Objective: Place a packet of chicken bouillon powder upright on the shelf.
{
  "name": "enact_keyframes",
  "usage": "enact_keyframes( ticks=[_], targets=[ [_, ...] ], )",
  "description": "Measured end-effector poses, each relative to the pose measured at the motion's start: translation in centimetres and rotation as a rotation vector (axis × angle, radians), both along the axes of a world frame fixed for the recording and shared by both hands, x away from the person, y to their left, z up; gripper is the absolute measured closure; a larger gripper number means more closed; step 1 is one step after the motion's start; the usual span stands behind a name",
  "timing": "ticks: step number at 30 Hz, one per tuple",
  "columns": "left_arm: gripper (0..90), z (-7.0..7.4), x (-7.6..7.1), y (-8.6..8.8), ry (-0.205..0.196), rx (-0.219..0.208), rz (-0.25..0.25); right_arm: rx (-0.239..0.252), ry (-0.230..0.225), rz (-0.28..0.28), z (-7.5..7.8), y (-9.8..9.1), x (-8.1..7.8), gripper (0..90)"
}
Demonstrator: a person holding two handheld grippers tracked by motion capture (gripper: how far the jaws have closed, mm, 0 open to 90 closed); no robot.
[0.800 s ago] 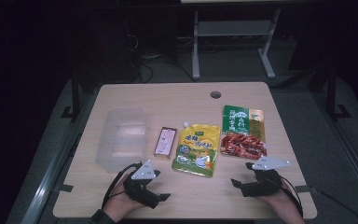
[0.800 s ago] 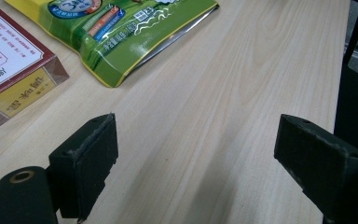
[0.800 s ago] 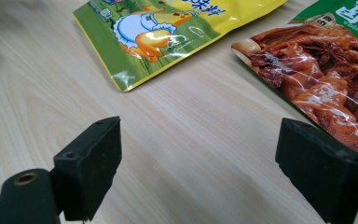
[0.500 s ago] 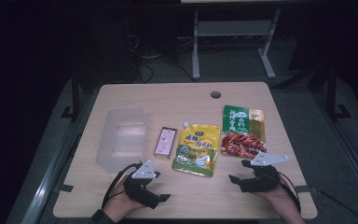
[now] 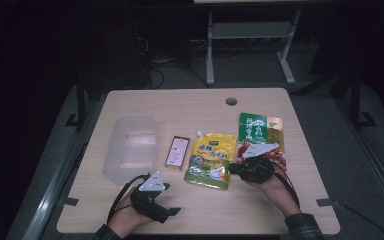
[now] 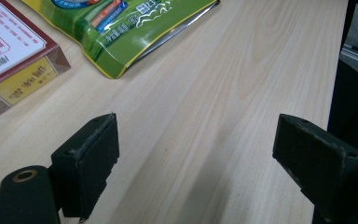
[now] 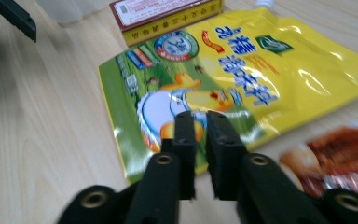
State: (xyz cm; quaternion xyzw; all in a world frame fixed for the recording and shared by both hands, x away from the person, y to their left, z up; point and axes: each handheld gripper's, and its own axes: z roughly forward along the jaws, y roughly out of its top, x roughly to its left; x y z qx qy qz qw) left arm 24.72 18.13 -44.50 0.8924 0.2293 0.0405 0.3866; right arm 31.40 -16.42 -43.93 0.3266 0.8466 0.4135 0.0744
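Near the front edge of the tabletop (image 5: pixel 200 107) both grippers sit low, the work centring on the yellow-green pouch (image 5: pixel 210 160).

Largest first: clear plastic container (image 5: pixel 130 147) toward the left edge, lying untouched. Red-and-green snack packet (image 5: pixel 260 131) toward the right edge; printed food photo on its lower half, characters on the green top too small to read. The yellow-green pouch lies flat at mid-front, spout cap pointing to the far edge. It carries large blue characters across the yellow field, a round blue badge and a picture of a white bowl; I cannot make out any brand. Small red box (image 5: pixel 177 151) just left of the pouch, apart from it; fine print on its pale face and yellow side strip, unreadable.

Right gripper (image 7: pixel 200 122): jaws nearly together, nothing between them, tips hovering at the pouch's near green end. Left gripper (image 6: pixel 209 147): jaws wide, empty, over bare wood by the front edge, well short of box and pouch.

Judgement on the step: the right tool looks set for a grab at the pouch. Jaws need spreading first, then coming in low at an edge or corner, since the film is slick and flat. Pinch the sealed border, not the bulging middle, and avoid nudging the snack packet alongside.
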Motion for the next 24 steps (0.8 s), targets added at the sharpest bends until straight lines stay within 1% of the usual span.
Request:
enact_keyframes(
  ticks=[2,5,6,7,10,12,14,15,16,17,21,24],
  targets=[
    [13.7,0.0,0.0,-0.1,-0.003,0.003,-0.006,-0.008,0.01,0.019,-0.1,0.7,0.9,89.6],
    [13.7,0.0,-0.1,-0.2,-0.004,0.003,-0.014,-0.011,0.01,0.042,-0.2,1.8,2.2,89.8],
    [13.7,0.0,-0.1,-0.3,-0.003,0.002,-0.014,-0.02,0.017,0.044,-0.2,2.2,2.6,89.9],
    [13.9,-0.1,-0.1,-0.3,-0.004,0.004,-0.017,-0.028,0.009,0.056,-0.3,2.5,3.0,89.9],
    [13.9,-0.2,0.0,-0.4,0.004,0.01,-0.021,-0.03,0.008,0.076,-0.6,3.5,4.1,89.9],
    [13.9,-0.3,-0.1,-0.4,0.004,0.011,-0.023,-0.052,0.008,0.092,-0.9,4.2,4.7,89.9],
    [13.9,-0.3,0.0,-0.3,0.003,0.009,-0.02,-0.052,0.011,0.1,-1.2,4.8,5.1,89.9],
    [13.9,-0.3,0.0,-0.3,0.004,0.011,-0.017,-0.059,0.015,0.106,-1.3,5.1,5.3,89.9],
    [13.9,-0.3,0.1,-0.2,0.005,0.008,-0.015,-0.074,0.008,0.113,-1.5,5.4,5.5,90.0],
    [13.9,-0.3,0.1,-0.2,0.007,0.009,-0.012,-0.092,0.02,0.11,-1.6,5.7,5.5,90.0],
    [14.0,-0.3,0.1,0.0,0.004,0.011,-0.007,-0.09,0.025,0.113,-1.7,5.8,5.6,90.0],
    [14.0,-0.2,0.1,0.1,0.001,0.007,-0.004,-0.102,0.026,0.127,-1.7,5.8,5.4,90.0]
  ],
)
